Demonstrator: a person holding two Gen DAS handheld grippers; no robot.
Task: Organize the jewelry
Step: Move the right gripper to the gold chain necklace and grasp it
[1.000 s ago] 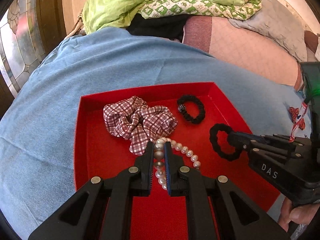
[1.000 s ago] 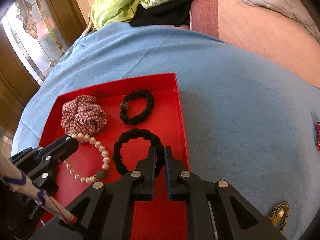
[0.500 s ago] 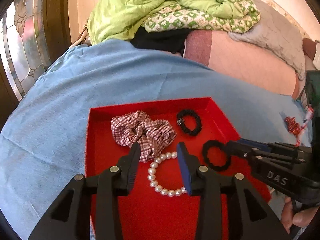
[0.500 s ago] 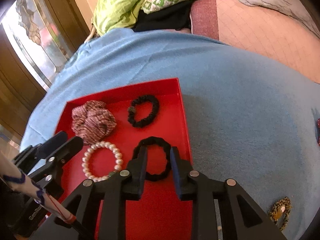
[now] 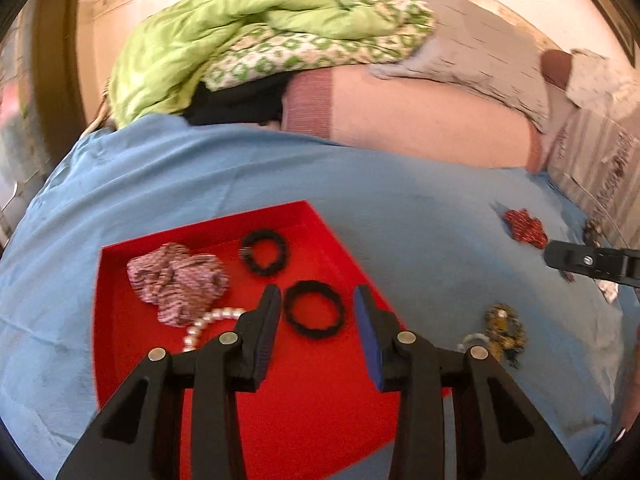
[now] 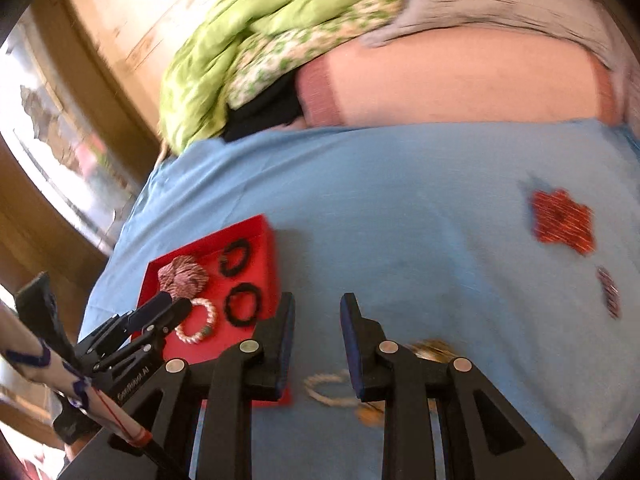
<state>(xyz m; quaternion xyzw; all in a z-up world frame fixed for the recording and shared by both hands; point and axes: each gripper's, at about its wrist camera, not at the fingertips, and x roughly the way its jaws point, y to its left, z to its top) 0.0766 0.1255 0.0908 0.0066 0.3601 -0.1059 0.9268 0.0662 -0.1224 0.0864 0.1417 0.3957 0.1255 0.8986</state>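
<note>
Four pieces now lie in the red tray (image 5: 120,360), lower left of the left view: plaid scrunchie (image 5: 176,280), pearl bracelet (image 5: 208,324) and two black hair ties (image 5: 314,309), the pearls and the nearer tie released a second ago. Both tools, the left hand-held gripper (image 5: 316,320) and the right hand-held gripper (image 6: 316,340), have since parted their jaws, hold nothing and have drawn back. Remaining pieces on the blue bed cover (image 6: 400,200), a gold item (image 5: 502,328) and a red one (image 6: 562,222) at right, are probably next.
</note>
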